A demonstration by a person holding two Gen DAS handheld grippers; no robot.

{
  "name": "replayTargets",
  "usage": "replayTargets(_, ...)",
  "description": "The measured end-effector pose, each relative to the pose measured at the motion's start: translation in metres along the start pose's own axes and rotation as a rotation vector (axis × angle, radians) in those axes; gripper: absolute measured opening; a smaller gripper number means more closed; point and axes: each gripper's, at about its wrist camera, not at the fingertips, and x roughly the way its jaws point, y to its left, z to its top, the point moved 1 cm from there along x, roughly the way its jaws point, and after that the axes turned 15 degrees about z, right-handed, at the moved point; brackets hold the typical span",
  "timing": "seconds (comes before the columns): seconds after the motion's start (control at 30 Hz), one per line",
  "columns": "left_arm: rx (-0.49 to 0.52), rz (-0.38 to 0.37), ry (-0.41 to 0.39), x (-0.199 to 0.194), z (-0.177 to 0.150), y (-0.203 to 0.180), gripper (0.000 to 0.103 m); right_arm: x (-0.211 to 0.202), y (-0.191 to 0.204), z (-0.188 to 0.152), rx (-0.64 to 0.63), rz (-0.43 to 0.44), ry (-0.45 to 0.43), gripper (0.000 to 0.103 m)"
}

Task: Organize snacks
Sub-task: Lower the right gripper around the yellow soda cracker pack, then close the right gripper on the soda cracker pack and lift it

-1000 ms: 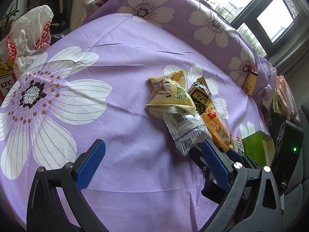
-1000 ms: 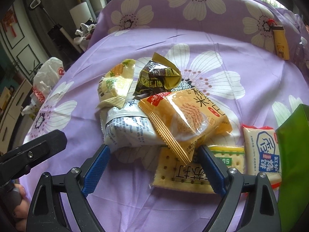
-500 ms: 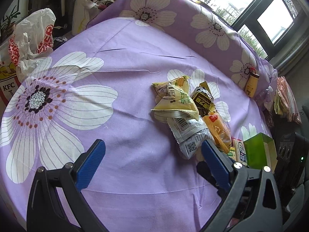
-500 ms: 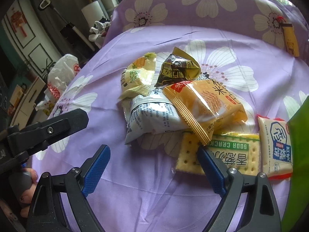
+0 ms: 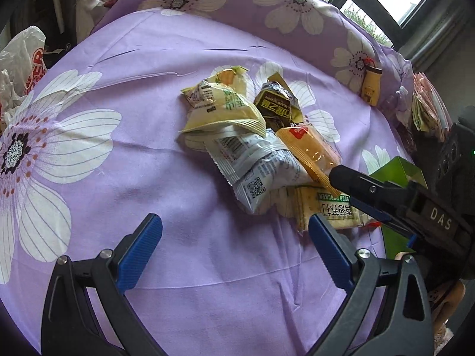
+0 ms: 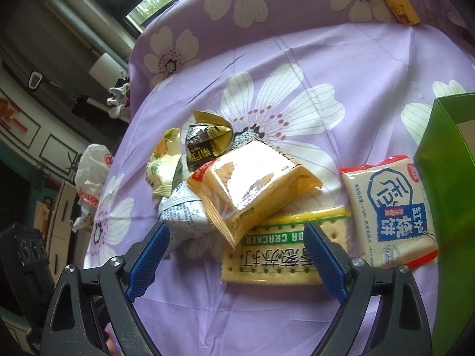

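Purple flowered bedsheet (image 6: pixel 341 47) carries a snack pile where an orange packet (image 6: pixel 252 184) overlaps the soda cracker pack (image 6: pixel 276 255) before the right gripper (image 6: pixel 234 255), both it and the left gripper (image 5: pixel 234 252) spread apart and empty, a green box (image 6: pixel 445 178) beside.

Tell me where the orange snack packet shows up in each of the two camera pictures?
Left wrist view: orange packet sits right of centre, at the pile's right edge, above the soda cracker pack.
Right wrist view: it lies at centre, overlapping the same cracker pack.
Shared landmark: the dark brown packet just behind it.

Six snack packets (image 6: pixel 255 190), one green box (image 6: pixel 445 178), one yellow bottle (image 6: pixel 399 6), one plastic bag (image 5: pixel 26 59).
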Motion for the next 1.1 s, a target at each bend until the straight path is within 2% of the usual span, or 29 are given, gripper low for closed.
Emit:
replayTargets(0.1, 0.033, -0.020, 0.008, 0.005, -0.004, -0.012, 0.099, -0.006, -0.004, 0.000, 0.017, 0.002, 0.001, 0.092)
replayTargets(0.27, 0.044, -0.085, 0.033, 0.012, -0.005, -0.024, 0.099, -0.014, -0.019, -0.002, 0.062, -0.097, 0.002, 0.092)
replayTargets(0.37, 0.053, -0.112, 0.034, 0.014, -0.003, -0.032, 0.099, -0.012, -0.032, -0.002, 0.128, -0.040, 0.022, 0.092)
replayTargets(0.57, 0.083, -0.138, 0.049, 0.023, -0.001, -0.046, 0.099, -0.007, -0.028, -0.001, 0.089, -0.068, 0.012, 0.092)
replayTargets(0.67, 0.098, -0.187, 0.060, 0.025, -0.001, -0.055, 0.098, -0.005, -0.024, -0.001, 0.074, -0.059, 0.012, 0.092)
replayTargets(0.7, 0.110, -0.187, 0.049, 0.024, -0.003, -0.057, 0.098, -0.005, -0.024, -0.001, 0.070, -0.046, 0.016, 0.092)
replayTargets(0.77, 0.153, -0.189, 0.036, 0.024, -0.006, -0.064, 0.084, -0.003, -0.024, -0.002, 0.076, -0.013, 0.022, 0.092)
replayTargets(0.8, 0.177, -0.184, 0.029, 0.023, -0.008, -0.068, 0.080, -0.002, -0.024, -0.003, 0.082, 0.003, 0.022, 0.092)
replayTargets(0.9, 0.212, -0.144, -0.001, 0.021, -0.012, -0.073, 0.078, 0.002, -0.017, -0.006, 0.072, 0.028, 0.039, 0.092)
replayTargets(0.97, 0.199, -0.148, 0.002, 0.022, -0.011, -0.071, 0.074, 0.003, -0.013, -0.008, 0.037, -0.006, 0.046, 0.092)
replayTargets(1.1, 0.161, -0.164, 0.015, 0.020, -0.009, -0.064, 0.070, 0.003, -0.012, -0.010, 0.048, 0.002, 0.045, 0.092)
